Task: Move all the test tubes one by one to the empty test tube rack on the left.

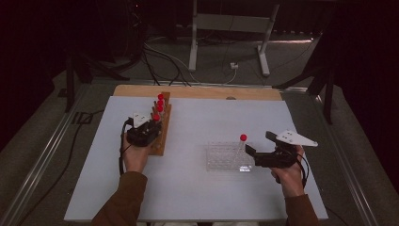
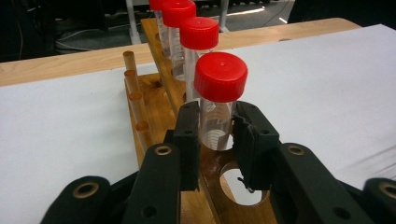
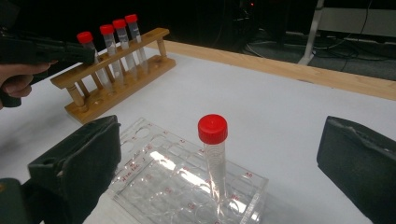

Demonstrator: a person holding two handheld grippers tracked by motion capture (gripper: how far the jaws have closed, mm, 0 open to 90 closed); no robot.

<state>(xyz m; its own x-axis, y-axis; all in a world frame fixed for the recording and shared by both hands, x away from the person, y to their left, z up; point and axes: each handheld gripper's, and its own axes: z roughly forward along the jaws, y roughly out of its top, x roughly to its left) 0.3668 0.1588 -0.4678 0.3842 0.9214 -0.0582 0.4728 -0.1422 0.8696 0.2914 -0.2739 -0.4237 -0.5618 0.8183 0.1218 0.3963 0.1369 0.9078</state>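
A clear plastic tube with a red screw cap, the nearest of four standing in a wooden rack with a row of peg dowels, is pinched just under its cap between the black jaws of the left gripper, with the pads closed against its wall. The rack is seen at the left of the white worktop in the high view, with the left gripper at its near end. The step in hand is judged to be the taking of this tube out of the wooden rack; a straight upward lift is called for next, so that the tube clears its hole without the rack being dragged or the neighbouring tubes being knocked, followed by a carry to the right. At the near right a clear plastic tray of round wells is placed, in which one further red-capped tube is stood upright at its far right corner. The right gripper is held spread wide and empty, its jaws set to either side of the tray and apart from that tube. Counted in all: five red-capped tubes, four in the wooden rack and one in the tray; two racks; two grippers.
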